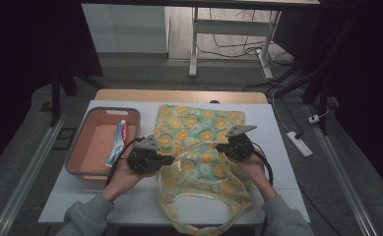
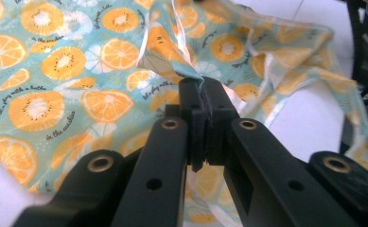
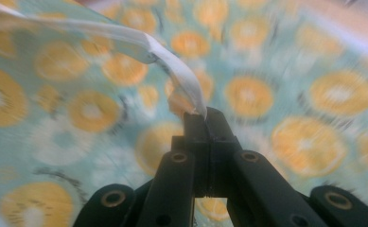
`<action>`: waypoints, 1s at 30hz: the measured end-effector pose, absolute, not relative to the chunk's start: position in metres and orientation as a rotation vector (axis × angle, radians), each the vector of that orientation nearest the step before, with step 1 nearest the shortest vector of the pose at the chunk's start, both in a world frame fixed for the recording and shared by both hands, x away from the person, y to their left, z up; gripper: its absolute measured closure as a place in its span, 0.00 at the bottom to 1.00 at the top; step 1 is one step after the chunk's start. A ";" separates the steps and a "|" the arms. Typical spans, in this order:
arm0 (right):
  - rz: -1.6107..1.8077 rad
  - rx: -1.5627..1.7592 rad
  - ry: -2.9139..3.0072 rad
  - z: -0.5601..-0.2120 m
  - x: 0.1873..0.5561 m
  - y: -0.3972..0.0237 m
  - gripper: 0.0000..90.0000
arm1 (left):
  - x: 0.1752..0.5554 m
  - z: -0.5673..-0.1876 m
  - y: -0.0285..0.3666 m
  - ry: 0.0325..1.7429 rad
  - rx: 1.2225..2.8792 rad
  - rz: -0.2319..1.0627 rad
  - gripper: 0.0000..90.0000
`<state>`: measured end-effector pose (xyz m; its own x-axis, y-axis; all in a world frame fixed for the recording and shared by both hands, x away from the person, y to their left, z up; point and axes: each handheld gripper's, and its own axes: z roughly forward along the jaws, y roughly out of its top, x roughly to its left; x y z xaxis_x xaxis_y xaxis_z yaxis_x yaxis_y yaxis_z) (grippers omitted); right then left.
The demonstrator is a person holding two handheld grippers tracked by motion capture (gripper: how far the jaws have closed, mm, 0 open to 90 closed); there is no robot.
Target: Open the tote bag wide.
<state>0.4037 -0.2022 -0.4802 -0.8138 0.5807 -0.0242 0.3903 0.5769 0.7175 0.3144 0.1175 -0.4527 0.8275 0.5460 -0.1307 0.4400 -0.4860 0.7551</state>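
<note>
A fruit-print bag (image 1: 199,147) lies flat on the white table (image 1: 277,147), its long axis running from the far edge toward the person, so the closed bottom points away and the mouth with its handles (image 1: 218,226) points at the near edge, where the handle loops hang just over it. The left gripper (image 1: 167,159) sits at the bag's left edge, about midway along its length, and its jaws are pressed together on a raised fold of the fabric (image 2: 191,75), as the left gripper view shows. The right gripper (image 1: 222,147) is over the bag's middle right, with its jaws clamped on a pale edge strip (image 3: 186,82) that lifts up and away from the cloth; that view is blurred, so finer detail of the strip cannot be told. The two grippers face each other across the bag. To the left, just beside the bag, stands an orange bin (image 1: 83,147) with a toothpaste tube (image 1: 117,142) leaning lengthwise along its right wall.
</note>
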 end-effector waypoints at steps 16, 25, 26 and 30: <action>1.347 0.704 2.583 -0.444 0.330 -0.218 0.40 | 0.325 -0.462 0.108 0.753 2.177 0.153 0.97; 1.164 0.572 2.757 -0.476 0.305 -0.181 0.36 | 0.324 -0.461 0.110 0.747 2.170 0.149 0.97; 1.151 0.581 2.769 -0.482 0.307 -0.180 0.37 | 0.324 -0.461 0.110 0.747 2.167 0.146 0.97; 1.072 0.587 2.802 -0.505 0.315 -0.175 0.46 | 0.324 -0.460 0.111 0.747 2.164 0.144 0.96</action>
<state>0.3149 -0.1751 -0.5051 -0.9229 0.3807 0.0570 0.3215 0.6808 0.6581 0.3239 0.1109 -0.4604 0.8171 0.5578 -0.1458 0.4638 -0.4856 0.7410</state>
